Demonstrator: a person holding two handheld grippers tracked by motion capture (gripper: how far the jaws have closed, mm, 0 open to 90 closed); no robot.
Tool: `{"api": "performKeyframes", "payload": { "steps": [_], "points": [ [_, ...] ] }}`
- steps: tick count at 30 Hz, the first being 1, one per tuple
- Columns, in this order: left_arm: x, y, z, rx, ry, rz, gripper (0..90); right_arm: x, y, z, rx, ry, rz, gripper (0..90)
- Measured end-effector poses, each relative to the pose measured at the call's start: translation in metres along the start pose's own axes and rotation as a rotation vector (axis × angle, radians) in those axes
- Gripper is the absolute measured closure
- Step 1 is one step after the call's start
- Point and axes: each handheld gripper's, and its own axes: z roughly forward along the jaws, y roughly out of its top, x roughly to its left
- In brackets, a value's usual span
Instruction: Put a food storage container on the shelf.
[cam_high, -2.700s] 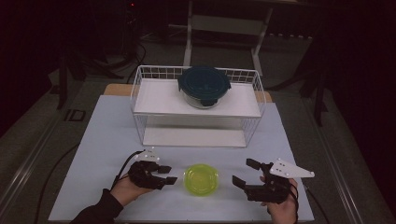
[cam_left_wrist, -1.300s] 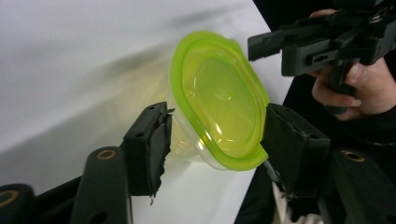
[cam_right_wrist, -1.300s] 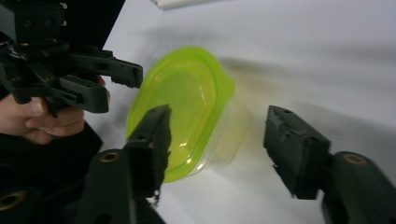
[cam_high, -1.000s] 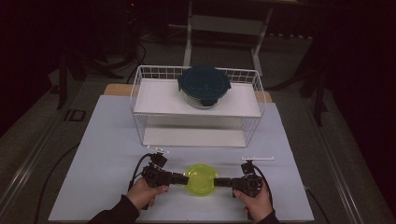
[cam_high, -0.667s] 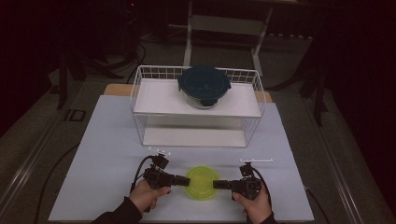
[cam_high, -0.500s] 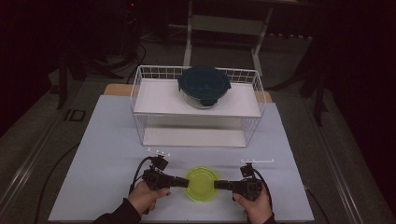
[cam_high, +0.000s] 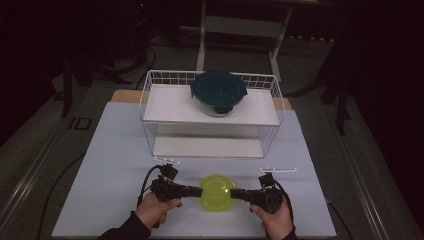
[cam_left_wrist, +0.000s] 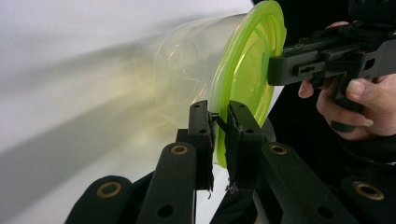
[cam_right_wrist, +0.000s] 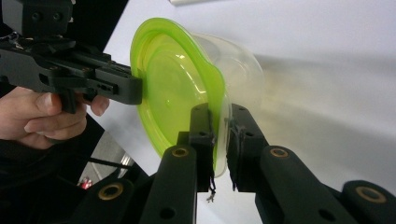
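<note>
Both grippers pinch the lidded green container (cam_high: 216, 192), sat between them: left gripper (cam_left_wrist: 218, 135) & right gripper (cam_right_wrist: 219, 133) have just closed on opposite rim edges. Lift level, hands in sync, w/o twisting.

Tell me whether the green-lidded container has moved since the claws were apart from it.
Cannot tell: the green-lidded container sits at about the same spot in front of the wire rack, now with the left claw and right claw shut on its rim.

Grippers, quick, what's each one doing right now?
Left gripper: closed on the rim of the green-lidded container.
Right gripper: closed on the opposite rim of the same container.
</note>
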Motion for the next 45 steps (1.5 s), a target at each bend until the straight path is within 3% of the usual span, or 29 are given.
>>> {"api": "performKeyframes", "payload": {
  "steps": [6, 24, 45],
  "points": [
    [-0.013, 0.01, -0.014, -0.03, 0.008, 0.039, 81.1, 0.011, 0.01, -0.009, -0.033, 0.009, -0.029, 81.3],
    [-0.037, 0.045, -0.048, -0.12, -0.011, 0.083, 81.2, 0.047, 0.053, -0.035, -0.109, 0.003, -0.12, 81.3],
    [-0.083, 0.106, -0.099, -0.209, 0.013, 0.144, 81.3, 0.094, 0.118, -0.074, -0.211, 0.017, -0.21, 81.4]
  ]
}}
